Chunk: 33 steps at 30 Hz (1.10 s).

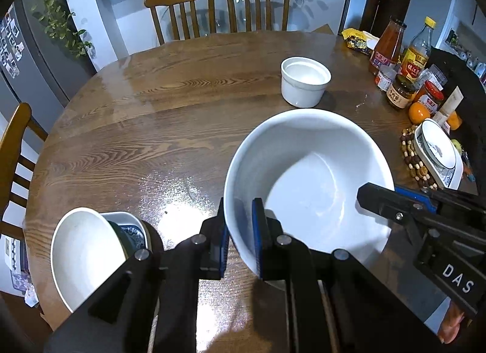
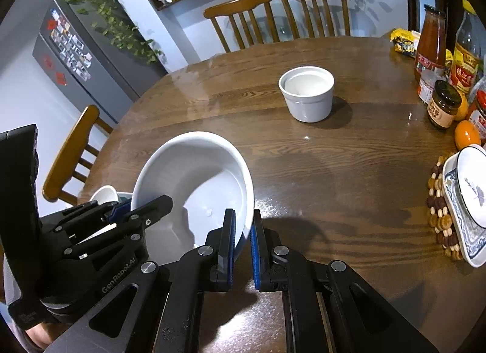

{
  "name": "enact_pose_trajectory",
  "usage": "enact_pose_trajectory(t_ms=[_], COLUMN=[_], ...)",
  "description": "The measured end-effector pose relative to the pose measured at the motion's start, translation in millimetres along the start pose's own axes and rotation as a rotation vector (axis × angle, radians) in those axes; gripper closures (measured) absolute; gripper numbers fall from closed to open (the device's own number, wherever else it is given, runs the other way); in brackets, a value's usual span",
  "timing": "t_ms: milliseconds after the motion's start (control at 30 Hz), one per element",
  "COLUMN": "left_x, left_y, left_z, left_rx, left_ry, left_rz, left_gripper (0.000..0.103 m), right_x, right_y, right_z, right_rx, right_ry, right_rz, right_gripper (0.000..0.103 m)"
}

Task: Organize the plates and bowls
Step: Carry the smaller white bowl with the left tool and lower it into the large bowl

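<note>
A large white bowl (image 1: 309, 177) is carried between both grippers just above the round wooden table (image 1: 158, 128). My left gripper (image 1: 240, 216) is shut on its left rim, one finger inside the wall and one outside. My right gripper (image 1: 369, 193) is shut on the opposite rim. In the right wrist view the same bowl (image 2: 194, 177) is tilted, with my right gripper (image 2: 243, 219) clamping its near right rim and my left gripper (image 2: 142, 205) on the far left side. A white ramekin (image 1: 305, 81) (image 2: 306, 92) stands further back on the table.
A small white bowl (image 1: 82, 256) leans on a blue-patterned dish (image 1: 133, 231) at the near left edge. On the right a blue-patterned plate (image 2: 467, 201) lies on a beaded trivet (image 2: 440, 210), behind it bottles, jars (image 2: 443, 107) and oranges. Chairs (image 1: 182, 13) ring the table.
</note>
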<state>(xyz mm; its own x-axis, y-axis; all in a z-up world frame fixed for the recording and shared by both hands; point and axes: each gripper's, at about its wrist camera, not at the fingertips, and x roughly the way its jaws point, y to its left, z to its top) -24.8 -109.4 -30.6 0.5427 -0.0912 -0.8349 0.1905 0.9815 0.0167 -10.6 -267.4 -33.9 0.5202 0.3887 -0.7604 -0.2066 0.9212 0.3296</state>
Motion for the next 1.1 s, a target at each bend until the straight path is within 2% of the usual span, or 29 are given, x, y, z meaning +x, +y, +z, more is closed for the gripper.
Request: enact_pose_trajectory(t_ms=[400,1100], left_x=[-24,-47], left_y=[13,52], left_z=[-9,-20], left_rx=[-0.018,-0.083], left_ry=[-0.053,-0.114], left_rz=[0.009,0.045], left_gripper=[0.091,0.091], right_x=[-11,-11], right_y=[22,68], right_z=[-4,-3], right_rx=[-0.022,-0.103], right_ry=[-0.031,-0.032], right_rz=[0.017,0.048], right_gripper=[0.093,0.092])
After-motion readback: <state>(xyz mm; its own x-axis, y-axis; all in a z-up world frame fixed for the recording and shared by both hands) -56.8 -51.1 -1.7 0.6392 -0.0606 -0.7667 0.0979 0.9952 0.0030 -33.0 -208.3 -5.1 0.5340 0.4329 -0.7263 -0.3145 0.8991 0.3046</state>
